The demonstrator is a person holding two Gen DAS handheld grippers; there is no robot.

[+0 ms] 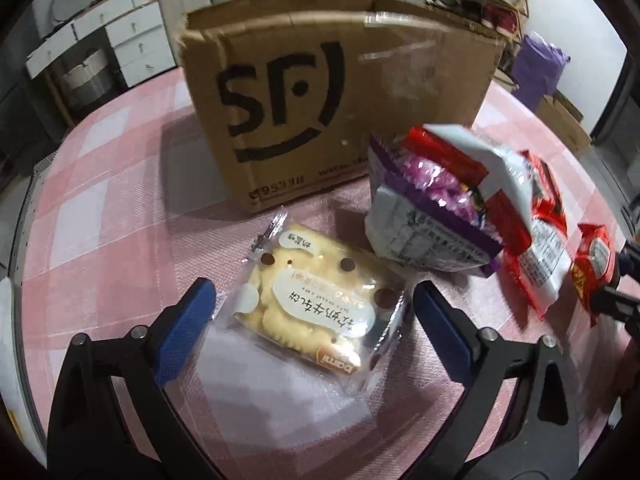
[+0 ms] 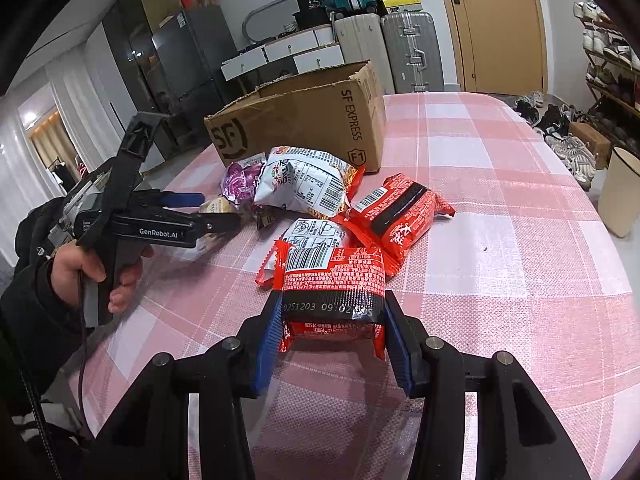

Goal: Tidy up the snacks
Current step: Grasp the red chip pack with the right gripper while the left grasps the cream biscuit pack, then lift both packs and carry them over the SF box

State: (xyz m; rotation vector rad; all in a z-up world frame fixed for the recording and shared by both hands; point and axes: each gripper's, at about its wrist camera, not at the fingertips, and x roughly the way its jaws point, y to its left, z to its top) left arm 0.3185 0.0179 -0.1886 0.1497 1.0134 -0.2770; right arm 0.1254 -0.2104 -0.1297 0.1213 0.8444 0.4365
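Below, left gripper (image 1: 312, 320) spread round glossy biscuit packet (image 1: 316, 300), right gripper (image 2: 330, 344) pinching crinkly (red) packet (image 2: 334, 292).

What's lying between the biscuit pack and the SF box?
Nothing: bare pink checked tablecloth separates the biscuit pack from the SF box, seen in the left wrist view.

Left wrist view: close, angled down at the biscuit pack (image 1: 310, 300).
Right wrist view: lower, facing the cardboard box (image 2: 304, 120).
Shared: cardboard box, snack pile (image 1: 460, 208), pink checked tablecloth (image 2: 500, 200).
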